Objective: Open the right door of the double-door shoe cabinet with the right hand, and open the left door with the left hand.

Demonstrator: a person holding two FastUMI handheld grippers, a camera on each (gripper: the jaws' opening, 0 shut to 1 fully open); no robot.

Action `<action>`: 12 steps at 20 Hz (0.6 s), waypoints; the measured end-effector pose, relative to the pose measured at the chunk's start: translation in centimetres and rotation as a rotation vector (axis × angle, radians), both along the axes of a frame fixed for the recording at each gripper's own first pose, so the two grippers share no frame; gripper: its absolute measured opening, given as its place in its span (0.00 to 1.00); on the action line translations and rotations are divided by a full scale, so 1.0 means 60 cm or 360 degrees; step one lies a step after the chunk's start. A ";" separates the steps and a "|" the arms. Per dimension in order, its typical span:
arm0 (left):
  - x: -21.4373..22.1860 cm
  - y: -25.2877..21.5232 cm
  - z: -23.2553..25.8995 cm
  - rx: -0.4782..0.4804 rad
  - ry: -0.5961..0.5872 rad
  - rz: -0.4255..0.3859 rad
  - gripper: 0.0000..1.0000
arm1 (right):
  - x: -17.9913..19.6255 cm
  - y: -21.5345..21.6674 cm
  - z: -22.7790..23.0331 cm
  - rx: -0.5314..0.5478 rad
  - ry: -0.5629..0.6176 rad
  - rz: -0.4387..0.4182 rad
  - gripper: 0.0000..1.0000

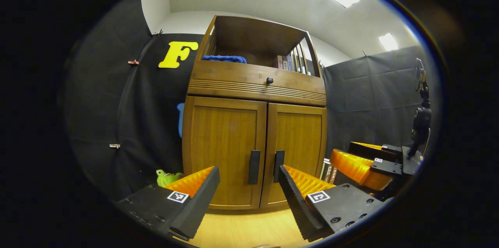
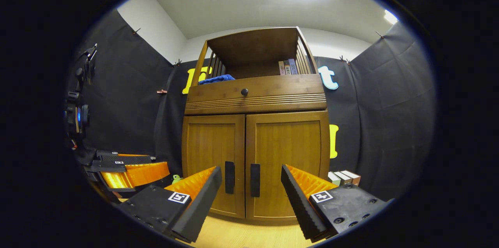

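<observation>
Both doors of the shoe cabinet (image 2: 255,139) are closed, so the task has not really started; this is the approach.

Starting at the left, a small green toy (image 1: 167,178) sits on the floor beside the cabinet's left side. The left gripper (image 1: 249,197) hangs in front of the cabinet with its jaws spread wide and nothing between them, well short of the wood. It is lined up roughly on the seam where the doors meet. The left door (image 1: 224,146) carries a dark vertical handle (image 1: 254,167) near its inner edge.

Just across the seam, the right door (image 2: 286,162) has its own dark handle (image 2: 255,179). The right gripper (image 2: 251,197) is likewise released and empty, and it also stands apart from the cabinet. Above the doors run a drawer with a round knob (image 2: 244,92) and an open shelf holding a blue cloth (image 2: 216,79) and some books (image 2: 287,67). A few more books (image 2: 343,178) stand on the floor at the far right.

As I judge it, the right gripper should go first: move forward, straddle the right handle, close on it and pull outward along the hinge's arc. The handles sit close together, so aim matters.
</observation>
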State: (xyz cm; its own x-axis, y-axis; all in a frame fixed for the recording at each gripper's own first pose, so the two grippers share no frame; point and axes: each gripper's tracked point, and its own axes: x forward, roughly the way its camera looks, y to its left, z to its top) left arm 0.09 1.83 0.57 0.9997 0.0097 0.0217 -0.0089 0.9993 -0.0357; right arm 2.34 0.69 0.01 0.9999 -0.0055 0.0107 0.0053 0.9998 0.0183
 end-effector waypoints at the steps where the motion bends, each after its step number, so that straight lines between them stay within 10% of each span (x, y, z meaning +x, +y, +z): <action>1: -0.001 0.004 -0.003 0.0000 0.0001 -0.0001 0.92 | 0.008 0.001 -0.002 -0.0003 -0.0001 -0.0003 0.96; 12: -0.014 0.040 -0.009 0.0022 0.0021 0.0045 0.94 | 0.116 0.028 -0.051 0.0051 0.0045 0.0025 0.97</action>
State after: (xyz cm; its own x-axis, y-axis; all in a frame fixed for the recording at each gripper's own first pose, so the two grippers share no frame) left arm -0.75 4.20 0.04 0.9992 0.0379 0.0090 -0.0377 0.9991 -0.0216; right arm 9.32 2.36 -3.07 0.9998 0.0103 -0.0175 -0.0095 0.9987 0.0502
